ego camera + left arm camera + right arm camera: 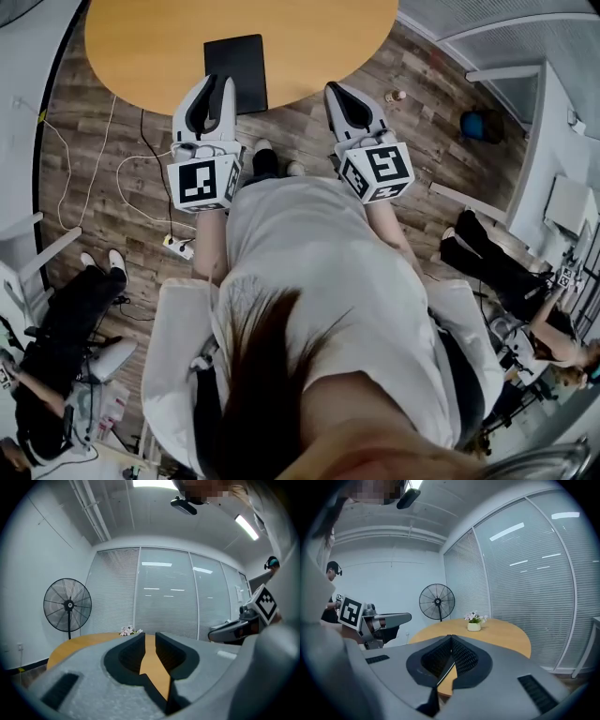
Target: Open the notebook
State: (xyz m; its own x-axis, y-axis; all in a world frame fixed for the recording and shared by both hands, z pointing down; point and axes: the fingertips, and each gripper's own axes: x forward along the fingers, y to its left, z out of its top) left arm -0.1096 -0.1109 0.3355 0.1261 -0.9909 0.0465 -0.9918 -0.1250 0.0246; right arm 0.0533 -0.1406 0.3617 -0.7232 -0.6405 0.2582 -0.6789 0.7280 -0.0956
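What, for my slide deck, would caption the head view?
Person holds left claw and right claw near a closed black notebook on a wooden table.

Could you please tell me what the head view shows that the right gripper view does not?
Only the head view shows the closed black notebook on the wooden table and a power strip on the floor. Only the right gripper view shows the standing fan and the flower pot. Both show that table and the left gripper.
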